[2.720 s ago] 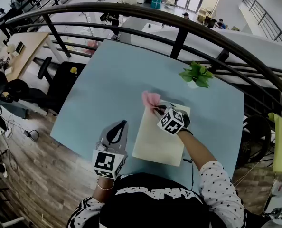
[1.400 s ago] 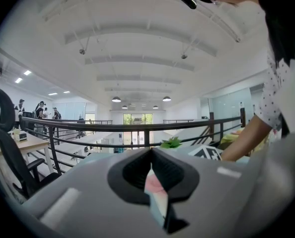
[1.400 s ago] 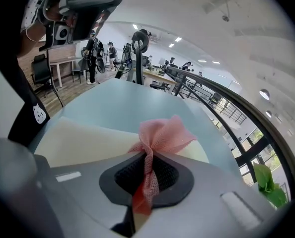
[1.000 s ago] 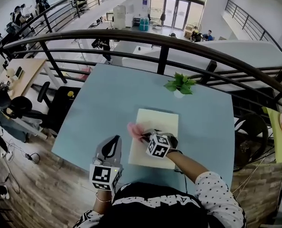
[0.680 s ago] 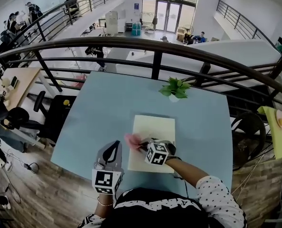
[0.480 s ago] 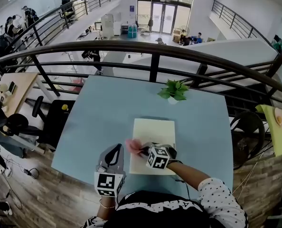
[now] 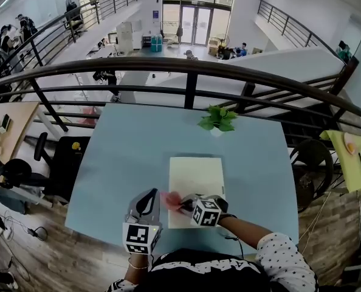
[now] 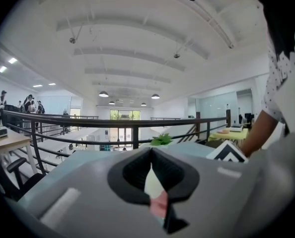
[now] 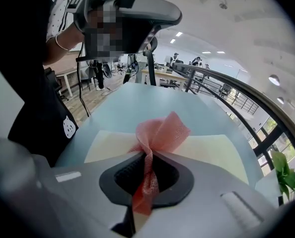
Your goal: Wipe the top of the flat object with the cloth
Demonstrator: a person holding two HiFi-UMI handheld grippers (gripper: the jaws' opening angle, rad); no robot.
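I see one flat object (image 7: 196,178), a pale board lying flat on the blue table (image 7: 126,151). Its long side runs straight away from me, toward the one small green plant (image 7: 217,119) by the railing, and its short end is close to me. There is one pink cloth (image 7: 171,200). It sits on the near left corner of the board, right at the edge. I have two grippers. My right gripper (image 7: 184,206) has its jaws squeezed tight on the cloth, which bunches up past the tips. My left gripper (image 7: 149,196) rests just left of the board, jaws together, holding nothing.
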